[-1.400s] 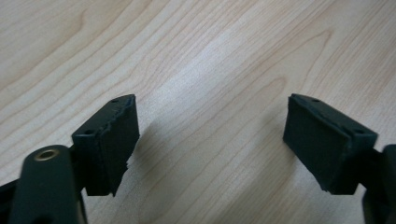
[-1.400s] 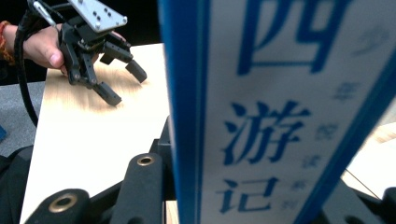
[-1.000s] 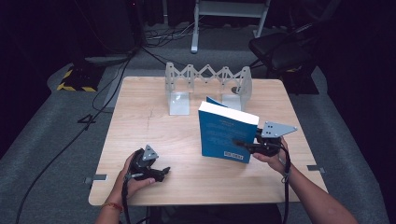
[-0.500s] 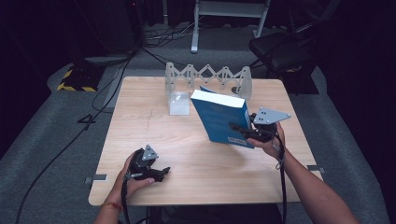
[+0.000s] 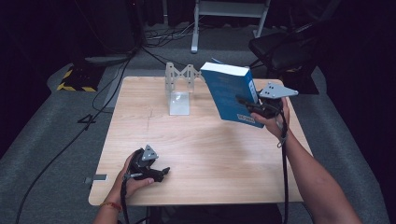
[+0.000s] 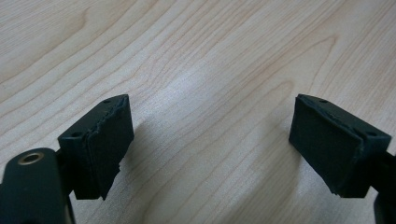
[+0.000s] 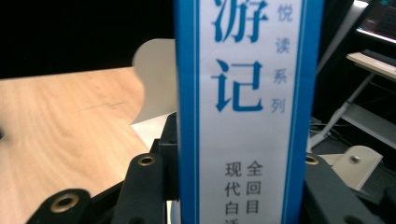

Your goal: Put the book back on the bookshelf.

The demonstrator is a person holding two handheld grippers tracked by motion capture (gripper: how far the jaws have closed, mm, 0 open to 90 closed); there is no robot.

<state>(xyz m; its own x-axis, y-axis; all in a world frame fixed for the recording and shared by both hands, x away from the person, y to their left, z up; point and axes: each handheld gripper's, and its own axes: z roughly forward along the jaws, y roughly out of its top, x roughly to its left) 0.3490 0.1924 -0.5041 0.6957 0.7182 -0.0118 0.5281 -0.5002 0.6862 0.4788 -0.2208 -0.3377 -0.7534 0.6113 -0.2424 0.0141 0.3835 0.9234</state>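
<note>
A: High view. The right gripper [image 5: 250, 106], at 2 o'clock on the table [image 5: 196, 144], clamps a blue book [image 5: 231, 91] by its lower edge; the book is tilted and clear of the wood, beside the white rack [image 5: 180, 86] at 12. The left gripper [image 5: 156, 172] rests at 7.

B: Left gripper view: jaws spread wide, nothing between, bare wood beneath.

A: Right gripper view: the book's spine [image 7: 247, 107] stands upright, pinched between both jaws; the rack's pale plate [image 7: 154, 86] is at 10.
</note>
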